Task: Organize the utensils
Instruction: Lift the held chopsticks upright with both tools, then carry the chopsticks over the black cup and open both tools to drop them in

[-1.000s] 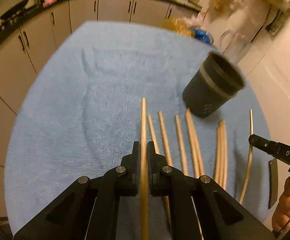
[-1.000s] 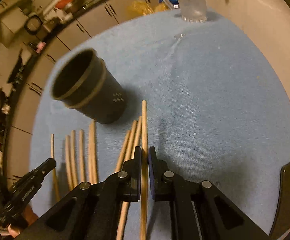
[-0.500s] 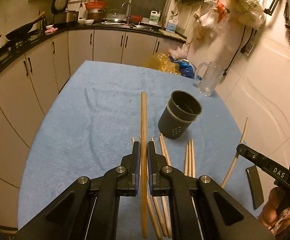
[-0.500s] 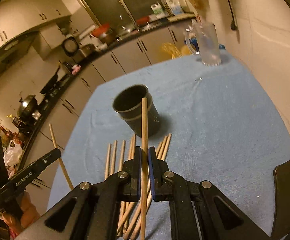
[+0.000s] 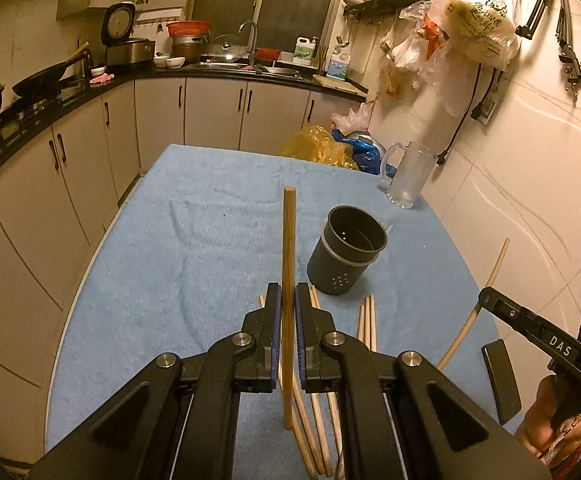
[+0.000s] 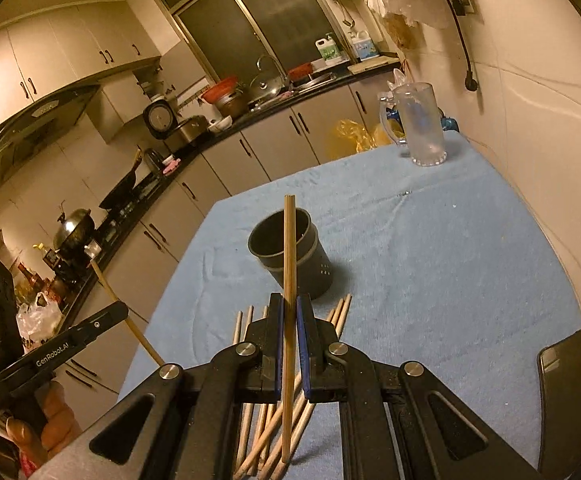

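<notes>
My left gripper (image 5: 288, 296) is shut on a wooden chopstick (image 5: 288, 240) and holds it above the blue cloth. My right gripper (image 6: 289, 304) is shut on another wooden chopstick (image 6: 289, 248). A dark grey utensil holder (image 5: 346, 254) stands upright and empty on the cloth, ahead and right of the left gripper; in the right wrist view the holder (image 6: 286, 252) is straight ahead. Several loose chopsticks (image 5: 367, 320) lie on the cloth below both grippers, also in the right wrist view (image 6: 246, 320). The right gripper (image 5: 530, 324) shows in the left view, the left gripper (image 6: 70, 344) in the right view.
The table has a blue towel cloth (image 5: 194, 240). A clear glass mug (image 5: 408, 180) stands at the far right corner by the wall. A dark phone (image 6: 562, 400) lies near the right edge. Plastic bags (image 5: 330, 148) sit behind the table; kitchen cabinets run along the left.
Both grippers have risen and tilted up with their chopsticks, away from the cloth. The holder and loose chopsticks now look farther and lower in both views.
</notes>
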